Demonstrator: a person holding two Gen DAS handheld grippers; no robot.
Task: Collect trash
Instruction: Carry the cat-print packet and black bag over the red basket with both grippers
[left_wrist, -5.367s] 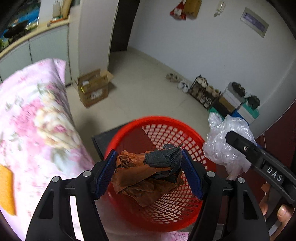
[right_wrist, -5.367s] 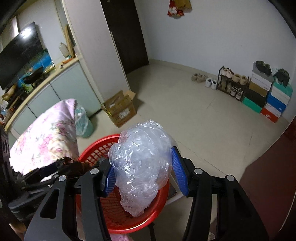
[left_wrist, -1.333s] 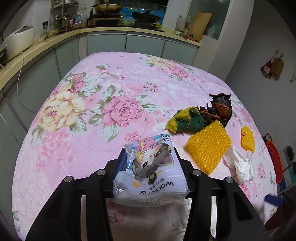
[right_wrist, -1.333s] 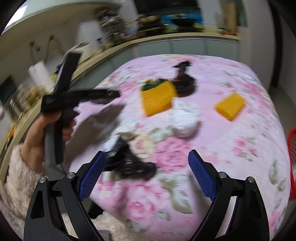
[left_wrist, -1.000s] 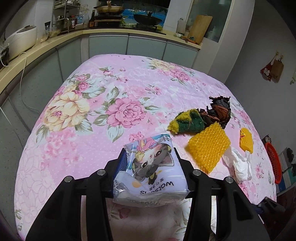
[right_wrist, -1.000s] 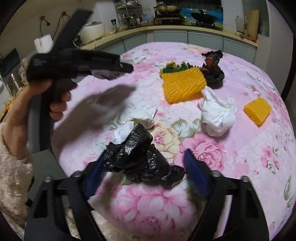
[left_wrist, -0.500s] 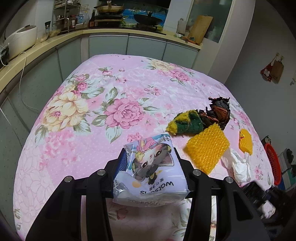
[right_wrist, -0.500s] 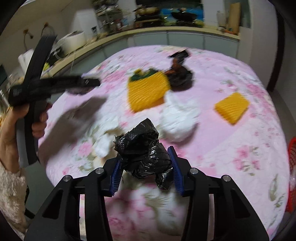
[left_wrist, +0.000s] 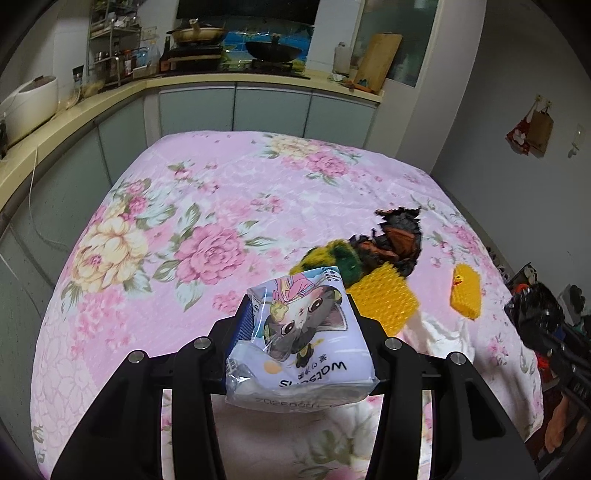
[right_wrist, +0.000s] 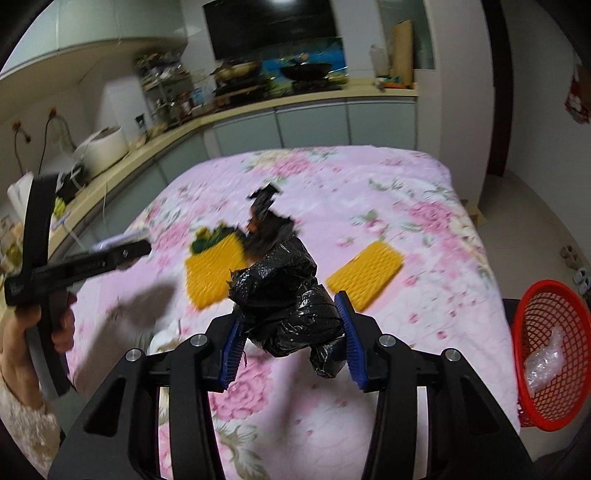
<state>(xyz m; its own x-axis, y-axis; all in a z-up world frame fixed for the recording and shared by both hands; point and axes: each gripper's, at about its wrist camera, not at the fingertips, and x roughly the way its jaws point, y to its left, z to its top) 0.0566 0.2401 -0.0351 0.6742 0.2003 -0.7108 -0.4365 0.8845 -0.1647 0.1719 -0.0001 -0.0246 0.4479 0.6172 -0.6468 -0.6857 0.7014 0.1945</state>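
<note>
While both hands are loaded, each tool pinches its own piece of trash above the table, which is draped in a pink floral cloth (left_wrist: 207, 192), presumably so two items can go to the bin in one trip. The left tool (left_wrist: 299, 332) is clamped on a tissue packet (left_wrist: 306, 332), pale lilac plastic printed with a cartoon cat, held flat between the blue pads. The right tool (right_wrist: 291, 328) grips a crumpled black plastic bag (right_wrist: 288, 299), glossy and wadded, bulging beyond its fingers. At three o'clock in the right wrist view stands the red basket (right_wrist: 535, 417), already holding clear plastic. Two yellow mesh pads (right_wrist: 364, 275) lie on the cloth at twelve o'clock.
</note>
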